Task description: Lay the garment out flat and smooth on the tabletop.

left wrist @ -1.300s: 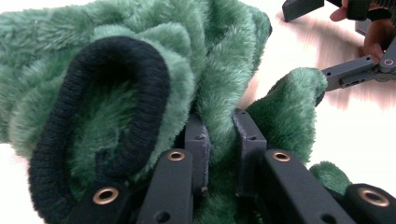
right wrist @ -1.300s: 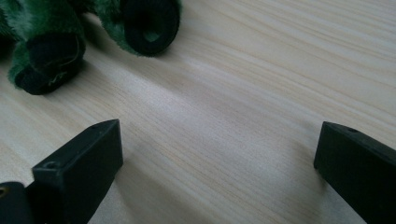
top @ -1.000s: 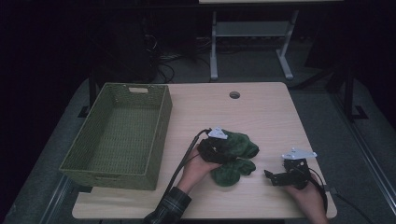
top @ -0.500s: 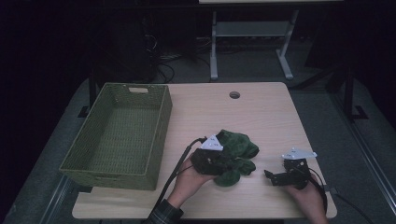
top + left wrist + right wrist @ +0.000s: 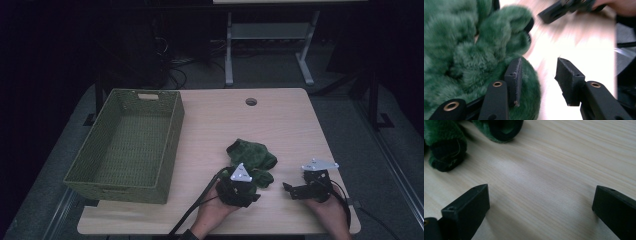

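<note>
A green plush toy [image 5: 252, 156] lies on the wooden table [image 5: 280, 120], right of centre. My left gripper [image 5: 246, 190] sits at the toy's near edge, held in a hand. In the left gripper view the plush [image 5: 461, 50] bulges against the outside of the left jaw, and the left gripper [image 5: 539, 66] stands open with bare table in its gap. Its jaws have just been opening, with nothing between them. My right gripper [image 5: 289, 189] rests low on the table to the right, pointing left. It [image 5: 541, 191] is wide open over bare wood, with the toy's dark-tipped limbs [image 5: 446, 147] ahead.
A green woven basket [image 5: 170, 145] stands on the left half of the table. A cable hole [image 5: 251, 101] sits near the far edge. The other gripper [image 5: 564, 10] shows ahead in the left gripper view. Cables trail off the near edge.
My left gripper has drawn back from on top of the plush toward the table's near edge and sunk lower. The right gripper has stayed put.
</note>
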`<action>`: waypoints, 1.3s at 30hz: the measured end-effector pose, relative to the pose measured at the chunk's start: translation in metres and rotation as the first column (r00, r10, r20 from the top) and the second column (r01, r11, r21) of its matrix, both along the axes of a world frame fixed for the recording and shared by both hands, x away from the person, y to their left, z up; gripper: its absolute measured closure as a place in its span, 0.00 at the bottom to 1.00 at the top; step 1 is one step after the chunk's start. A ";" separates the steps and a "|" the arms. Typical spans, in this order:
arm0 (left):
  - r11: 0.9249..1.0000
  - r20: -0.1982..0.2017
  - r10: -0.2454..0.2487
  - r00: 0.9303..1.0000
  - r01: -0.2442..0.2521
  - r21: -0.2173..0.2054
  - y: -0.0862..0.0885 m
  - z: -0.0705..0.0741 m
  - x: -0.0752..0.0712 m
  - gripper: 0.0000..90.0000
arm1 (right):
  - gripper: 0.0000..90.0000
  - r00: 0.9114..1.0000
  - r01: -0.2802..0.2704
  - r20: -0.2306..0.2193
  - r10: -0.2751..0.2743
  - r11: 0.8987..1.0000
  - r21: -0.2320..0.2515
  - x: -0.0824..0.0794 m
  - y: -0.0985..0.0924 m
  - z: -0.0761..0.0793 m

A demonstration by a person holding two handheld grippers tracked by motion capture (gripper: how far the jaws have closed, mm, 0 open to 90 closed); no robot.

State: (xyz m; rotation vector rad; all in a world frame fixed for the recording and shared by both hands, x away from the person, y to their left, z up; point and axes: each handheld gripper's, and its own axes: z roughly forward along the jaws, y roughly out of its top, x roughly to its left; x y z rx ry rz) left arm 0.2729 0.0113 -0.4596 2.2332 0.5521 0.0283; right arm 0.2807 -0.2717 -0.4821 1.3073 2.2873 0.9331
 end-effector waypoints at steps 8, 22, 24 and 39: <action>1.000 0.017 0.012 1.000 -0.012 0.028 -0.002 -0.012 0.003 0.68 | 0.08 0.997 -0.081 0.022 0.080 0.994 0.071 -0.006 0.009 0.008; 0.999 -0.022 0.039 0.999 -0.039 -0.004 0.004 -0.015 0.011 0.95 | 0.38 0.966 -0.253 0.004 0.258 0.946 0.204 -0.008 0.037 0.012; 0.999 -0.016 0.038 0.999 -0.038 -0.001 0.003 -0.015 0.010 0.95 | 0.46 0.962 -0.270 0.006 0.274 0.942 0.200 -0.005 0.042 0.011; 0.999 -0.032 0.012 0.999 -0.013 -0.030 0.007 -0.012 0.011 0.97 | 0.91 0.952 -0.299 -0.011 0.305 0.939 0.171 -0.001 0.045 0.012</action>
